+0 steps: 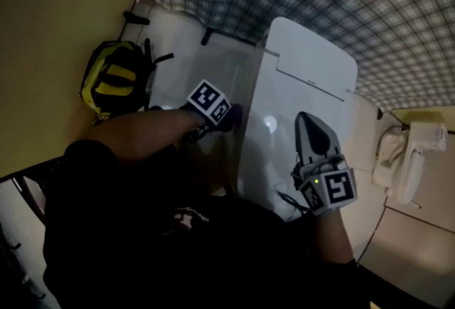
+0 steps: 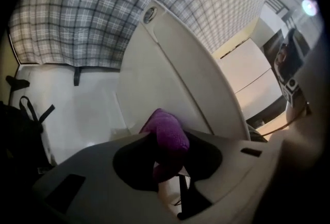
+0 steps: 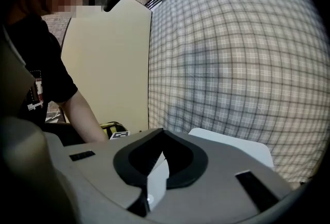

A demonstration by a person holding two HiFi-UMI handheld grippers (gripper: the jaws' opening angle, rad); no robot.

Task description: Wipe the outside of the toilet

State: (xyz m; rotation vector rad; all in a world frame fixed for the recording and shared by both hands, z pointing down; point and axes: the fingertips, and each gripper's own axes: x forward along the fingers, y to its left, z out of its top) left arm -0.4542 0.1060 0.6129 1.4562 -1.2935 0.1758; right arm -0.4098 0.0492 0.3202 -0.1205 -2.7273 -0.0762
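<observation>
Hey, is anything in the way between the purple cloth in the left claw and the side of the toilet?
Nothing visible. The left claw holds the purple cloth right at the toilet side; the yellow backpack sits off by the wall.

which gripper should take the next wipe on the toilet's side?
Left. The left gripper is shut on the cloth and sits right at the toilet's side. The right gripper is shut, holds nothing, and hangs over the lid.
</observation>
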